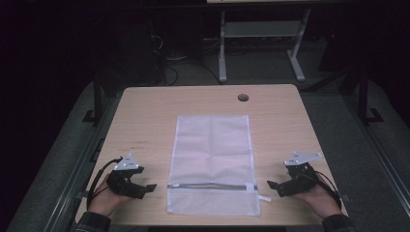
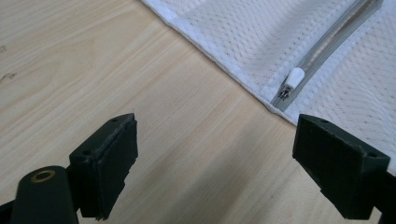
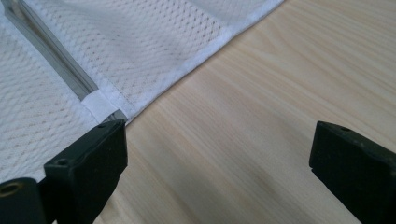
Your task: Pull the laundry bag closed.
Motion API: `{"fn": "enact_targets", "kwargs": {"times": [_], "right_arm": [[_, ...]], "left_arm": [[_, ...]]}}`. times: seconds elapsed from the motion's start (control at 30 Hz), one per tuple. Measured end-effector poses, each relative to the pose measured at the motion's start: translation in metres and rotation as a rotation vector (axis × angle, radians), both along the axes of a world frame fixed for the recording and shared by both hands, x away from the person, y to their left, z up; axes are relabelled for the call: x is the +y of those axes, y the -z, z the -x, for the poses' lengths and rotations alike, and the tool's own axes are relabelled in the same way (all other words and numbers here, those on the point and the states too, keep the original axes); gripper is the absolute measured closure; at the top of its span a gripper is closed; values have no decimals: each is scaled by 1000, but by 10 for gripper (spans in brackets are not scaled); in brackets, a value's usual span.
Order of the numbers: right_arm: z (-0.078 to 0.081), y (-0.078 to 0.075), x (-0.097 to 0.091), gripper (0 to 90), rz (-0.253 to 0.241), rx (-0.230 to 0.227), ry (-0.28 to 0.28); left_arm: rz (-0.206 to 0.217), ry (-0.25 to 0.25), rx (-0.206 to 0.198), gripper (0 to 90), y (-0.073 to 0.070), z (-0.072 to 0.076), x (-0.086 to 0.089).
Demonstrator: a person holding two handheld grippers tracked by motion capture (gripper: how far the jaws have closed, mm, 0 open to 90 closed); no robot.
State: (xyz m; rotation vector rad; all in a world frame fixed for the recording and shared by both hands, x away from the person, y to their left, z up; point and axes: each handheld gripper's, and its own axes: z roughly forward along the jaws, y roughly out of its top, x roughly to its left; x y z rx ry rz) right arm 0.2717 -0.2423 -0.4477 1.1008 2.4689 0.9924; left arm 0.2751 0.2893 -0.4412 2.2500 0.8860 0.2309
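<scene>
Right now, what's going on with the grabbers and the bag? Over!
Left gripper open, right gripper open, both resting on the table. White mesh bag flat between them, untouched; zipper pull at its left end. Nothing in the way.

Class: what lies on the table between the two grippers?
A white mesh bag lies flat between the left gripper and right gripper, seen in the high view.

Both grippers low, fingers spread wide.
The left hand (image 1: 104,198) holds the left gripper (image 1: 151,187) pointing inward to the right; the right hand (image 1: 321,195) holds the right gripper (image 1: 270,185) pointing inward to the left. Each pair of fingers (image 2: 105,163) stands well apart, gripping nothing.
</scene>
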Motion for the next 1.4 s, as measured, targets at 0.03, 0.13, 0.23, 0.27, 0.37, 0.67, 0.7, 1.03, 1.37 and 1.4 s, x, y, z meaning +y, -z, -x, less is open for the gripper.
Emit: {"fn": "enact_targets", "kwargs": {"times": [0.03, 0.13, 0.23, 0.27, 0.37, 0.67, 0.7, 1.03, 1.37, 1.4], "right_arm": [[0, -1, 0, 41, -2, -1, 1], [0, -4, 1, 49, -7, -3, -7], [0, -6, 3, 52, -8, -9, -16], [0, -6, 3, 52, -8, -9, -16], [1, -9, 6, 56, -13, -9, -31], [2, -13, 24, 61, -24, -12, -87], [2, -14, 30, 61, -15, -11, -119], [-2, -19, 52, 63, -40, -18, -189], [-8, -22, 76, 64, -58, -16, -252], [-8, -22, 76, 64, -58, -16, -252]], "left_arm": [[2, -1, 0, 134, -1, 0, 0], [2, -3, 2, 135, -2, 0, 0], [10, -13, 7, 135, -3, 1, 1], [9, -15, 8, 135, -3, 1, 1], [3, -5, 12, 136, -3, 1, 1], [-8, 12, 25, 136, -3, 1, -4], [-9, 12, 24, 136, -3, 1, -4], [3, 18, 24, 136, -3, 2, -5], [2, 30, 33, 136, -3, 2, -6], [2, 30, 33, 136, -3, 2, -6]]}}
